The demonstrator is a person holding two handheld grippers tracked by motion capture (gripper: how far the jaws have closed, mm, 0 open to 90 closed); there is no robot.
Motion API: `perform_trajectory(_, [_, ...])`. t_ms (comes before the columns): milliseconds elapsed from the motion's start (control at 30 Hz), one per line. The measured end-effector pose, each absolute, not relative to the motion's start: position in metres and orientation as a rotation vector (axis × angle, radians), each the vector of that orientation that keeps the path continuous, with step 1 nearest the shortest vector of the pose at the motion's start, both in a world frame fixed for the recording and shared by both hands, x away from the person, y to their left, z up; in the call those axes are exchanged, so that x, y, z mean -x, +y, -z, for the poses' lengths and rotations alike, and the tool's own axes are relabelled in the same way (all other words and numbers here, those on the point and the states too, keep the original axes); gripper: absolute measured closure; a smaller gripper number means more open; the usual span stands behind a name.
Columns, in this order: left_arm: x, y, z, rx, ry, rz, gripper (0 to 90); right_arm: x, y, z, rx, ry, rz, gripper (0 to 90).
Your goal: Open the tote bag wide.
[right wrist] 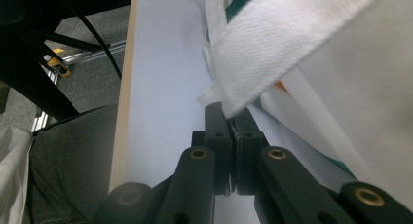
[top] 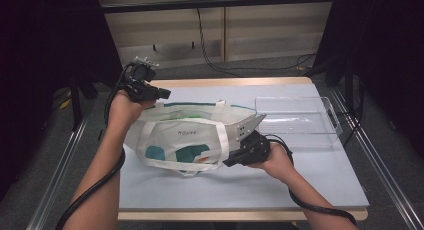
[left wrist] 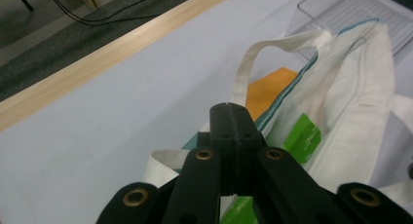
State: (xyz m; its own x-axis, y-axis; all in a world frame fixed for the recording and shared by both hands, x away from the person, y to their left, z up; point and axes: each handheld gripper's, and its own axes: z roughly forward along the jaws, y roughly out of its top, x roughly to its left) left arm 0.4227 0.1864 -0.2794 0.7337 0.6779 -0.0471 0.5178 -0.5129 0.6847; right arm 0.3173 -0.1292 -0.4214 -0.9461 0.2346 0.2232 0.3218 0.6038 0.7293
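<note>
A white tote bag [top: 185, 140] with teal patches lies on the pale blue table, its mouth facing the far side. My left gripper [top: 164, 94] is at the bag's far-left corner. In the left gripper view my left gripper [left wrist: 232, 109] has its jaws pressed together where the teal-edged rim [left wrist: 292, 83] meets them. Inside the bag [left wrist: 350, 102] lie an orange item [left wrist: 268, 90] and a green packet [left wrist: 302, 136]. My right gripper [top: 227, 162] is at the bag's near-right side. In the right gripper view it [right wrist: 233, 117] is shut on a white webbing strap [right wrist: 272, 53] of the bag [right wrist: 350, 87].
A clear plastic tray [top: 300, 120] stands at the back right of the table, just beyond the bag [left wrist: 341, 9]. The table's wooden edge [left wrist: 97, 63] runs along the far side. Open table surface [top: 225, 190] lies in front of the bag.
</note>
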Motion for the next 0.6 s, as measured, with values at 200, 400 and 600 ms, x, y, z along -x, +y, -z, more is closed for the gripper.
perform_trajectory(200, [-0.422,0.183,0.285,-2.236,0.871,-0.270,77.2,-0.317,-0.131,0.423,0.485,-2.711,1.276,87.7])
perform_trajectory(400, [-0.421,0.181,0.295,-2.241,0.856,-0.227,56.2,-0.316,-0.130,0.421,0.485,-2.715,1.273,87.6])
perform_trajectory(600, [-0.423,0.180,0.305,-2.323,0.839,-0.182,65.1,-0.317,-0.128,0.421,0.477,-2.716,1.279,87.7])
